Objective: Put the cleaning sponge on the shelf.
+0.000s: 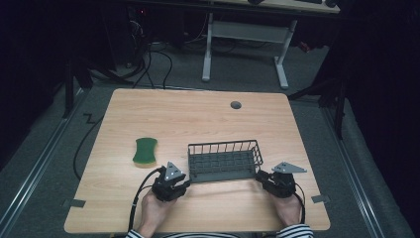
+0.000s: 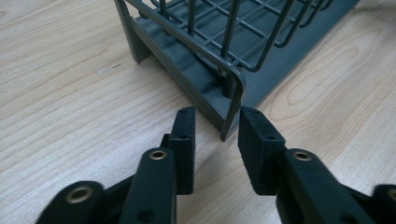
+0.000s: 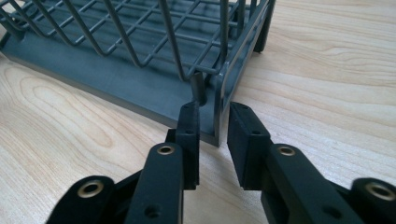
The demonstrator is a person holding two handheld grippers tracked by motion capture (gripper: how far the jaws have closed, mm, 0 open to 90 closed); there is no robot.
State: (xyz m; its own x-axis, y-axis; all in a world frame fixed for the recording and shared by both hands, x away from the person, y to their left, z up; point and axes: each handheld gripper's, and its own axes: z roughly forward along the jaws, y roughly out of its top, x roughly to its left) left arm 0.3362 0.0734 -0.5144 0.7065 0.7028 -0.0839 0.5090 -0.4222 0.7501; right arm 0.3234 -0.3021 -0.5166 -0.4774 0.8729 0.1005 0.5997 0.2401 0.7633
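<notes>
A dark grey wire dish rack (image 1: 223, 145) on a grey tray stands at the middle of the wooden table, near its front. My left gripper (image 1: 184, 184) is at the rack's near left corner. In the left gripper view that corner post (image 2: 233, 100) stands between the jaws of the left gripper (image 2: 217, 119), with a gap on the left side. My right gripper (image 1: 261, 177) is at the near right corner. There the rack's corner post (image 3: 218, 107) sits between the jaws of the right gripper (image 3: 214, 112), with narrow gaps on both sides. Both grippers are open around the posts.
A green and yellow sponge (image 1: 145, 151) lies on the table to the left of the rack. A grey cable grommet (image 1: 236, 105) is set in the tabletop near the far edge. Another desk's white legs (image 1: 207, 49) stand beyond the table.
</notes>
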